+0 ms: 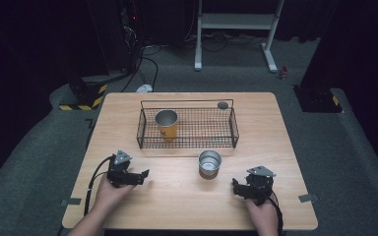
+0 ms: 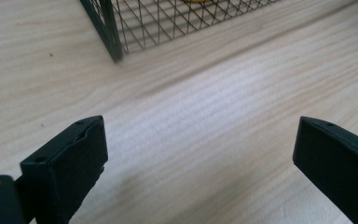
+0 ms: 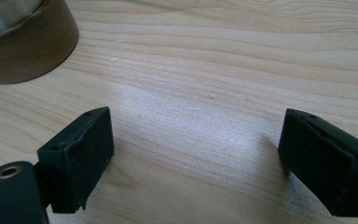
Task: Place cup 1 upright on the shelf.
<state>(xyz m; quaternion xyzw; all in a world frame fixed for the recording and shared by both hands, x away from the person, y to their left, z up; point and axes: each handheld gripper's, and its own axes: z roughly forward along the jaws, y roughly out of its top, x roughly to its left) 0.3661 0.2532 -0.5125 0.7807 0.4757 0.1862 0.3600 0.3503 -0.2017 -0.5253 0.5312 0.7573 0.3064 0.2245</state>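
1. Standing on the wooden table (image 1: 187, 196), two metal cups are counted: a yellow-banded cup (image 1: 167, 124) inside the one wire basket (image 1: 187, 129), a steel cup (image 1: 209, 163) just before it.
2. The left gripper (image 1: 142, 176) and right gripper (image 1: 236, 186) are held wide open, empty.

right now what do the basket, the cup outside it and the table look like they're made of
Basket: thin black wire mesh, likely coated metal, since you see the tabletop through its grid.
Cup outside it: looks like bare metal, with a shiny silvery rim and inside; in the right gripper view its wall mirrors the wood brown.
Table: pale wood or wood-look laminate, matte, with visible grain lines; which one is unclear.
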